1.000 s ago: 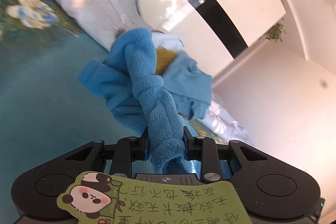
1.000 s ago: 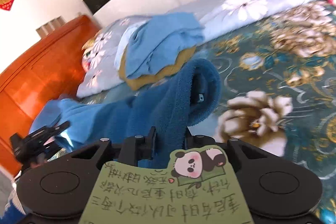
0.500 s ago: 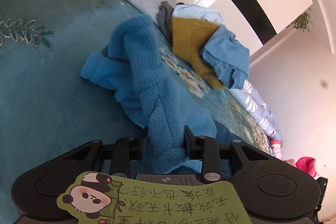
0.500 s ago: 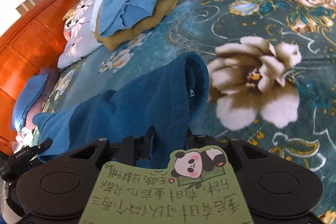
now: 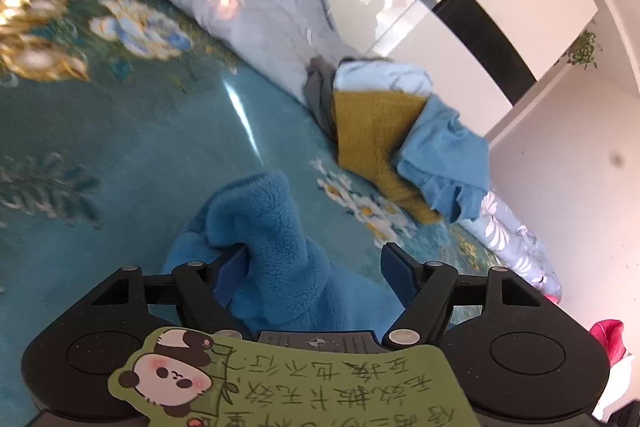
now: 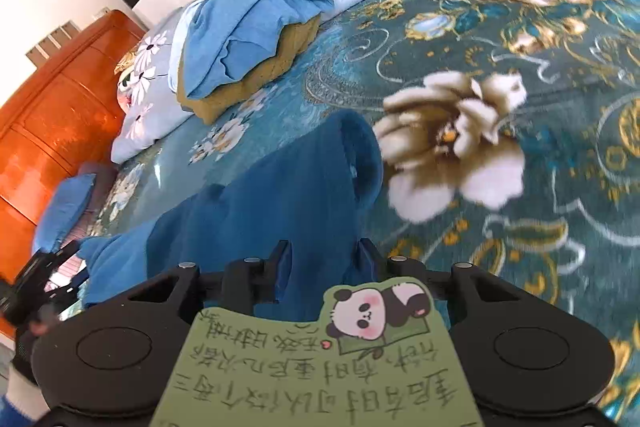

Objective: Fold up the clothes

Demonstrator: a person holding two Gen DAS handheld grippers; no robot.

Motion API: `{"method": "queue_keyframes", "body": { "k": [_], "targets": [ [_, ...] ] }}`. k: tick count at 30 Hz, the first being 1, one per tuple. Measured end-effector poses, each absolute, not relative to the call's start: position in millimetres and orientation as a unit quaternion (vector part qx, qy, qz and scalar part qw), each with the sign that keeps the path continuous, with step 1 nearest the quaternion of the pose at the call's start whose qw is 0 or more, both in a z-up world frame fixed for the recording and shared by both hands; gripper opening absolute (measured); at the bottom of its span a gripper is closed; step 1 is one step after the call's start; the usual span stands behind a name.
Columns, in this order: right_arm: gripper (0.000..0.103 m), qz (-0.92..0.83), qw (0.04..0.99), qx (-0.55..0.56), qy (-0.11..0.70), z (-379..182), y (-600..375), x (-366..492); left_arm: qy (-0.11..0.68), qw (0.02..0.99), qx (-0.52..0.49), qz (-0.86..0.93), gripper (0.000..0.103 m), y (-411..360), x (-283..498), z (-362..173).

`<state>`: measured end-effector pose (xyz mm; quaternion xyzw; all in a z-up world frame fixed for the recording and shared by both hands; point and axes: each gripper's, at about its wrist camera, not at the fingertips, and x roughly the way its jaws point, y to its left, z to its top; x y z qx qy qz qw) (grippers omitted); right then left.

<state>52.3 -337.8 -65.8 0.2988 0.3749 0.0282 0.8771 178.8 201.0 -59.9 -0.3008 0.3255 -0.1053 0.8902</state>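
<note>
A blue fleece garment point(image 5: 276, 259) lies on the teal flowered bedspread point(image 5: 100, 147). In the left wrist view my left gripper point(image 5: 312, 267) is open, jaws spread wide, with the fleece bunched loosely between them. In the right wrist view my right gripper point(image 6: 322, 263) is shut on the blue fleece garment point(image 6: 288, 203), which stretches forward and left over the bedspread point(image 6: 540, 187). The left gripper also shows at the far left of the right wrist view point(image 6: 40, 279).
A pile of a yellow towel point(image 5: 372, 131) and light blue cloth point(image 5: 444, 155) rests against a grey-blue flowered quilt point(image 5: 272, 11); the pile also shows in the right wrist view point(image 6: 248, 31). An orange wooden headboard point(image 6: 52, 131) stands at left.
My left gripper has opened and let go of the fleece, which now lies lower on the bed. My right gripper stays shut on its end and has lowered toward the bedspread.
</note>
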Motion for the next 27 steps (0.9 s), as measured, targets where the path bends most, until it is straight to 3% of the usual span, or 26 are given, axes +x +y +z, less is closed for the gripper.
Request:
{"method": "queue_keyframes", "body": {
  "k": [2,4,17,21,24,25,27],
  "targets": [
    [0.038,0.026,0.877,0.302,0.373,-67,-336,45,0.328,0.889,-0.304,-0.103,0.044,200,186,-63],
    [0.035,0.023,0.879,0.302,0.368,-66,-334,38,0.331,0.884,-0.317,-0.096,0.035,204,193,-67],
    [0.035,0.022,0.879,0.324,0.348,-65,-342,73,0.339,0.854,-0.385,-0.082,0.039,214,218,-81],
    [0.034,0.035,0.876,0.357,0.323,-65,-350,89,0.335,0.859,-0.380,-0.076,0.033,211,221,-82],
    [0.026,0.038,0.864,0.385,0.323,-70,-353,102,0.331,0.860,-0.382,-0.069,0.027,211,220,-85],
    [0.012,0.034,0.861,0.385,0.330,-72,-352,107,0.328,0.861,-0.383,-0.069,0.024,212,219,-85],
    [0.008,0.023,0.865,0.370,0.339,-72,-347,111,0.316,0.868,-0.375,-0.070,0.017,214,217,-82]
  ]
}}
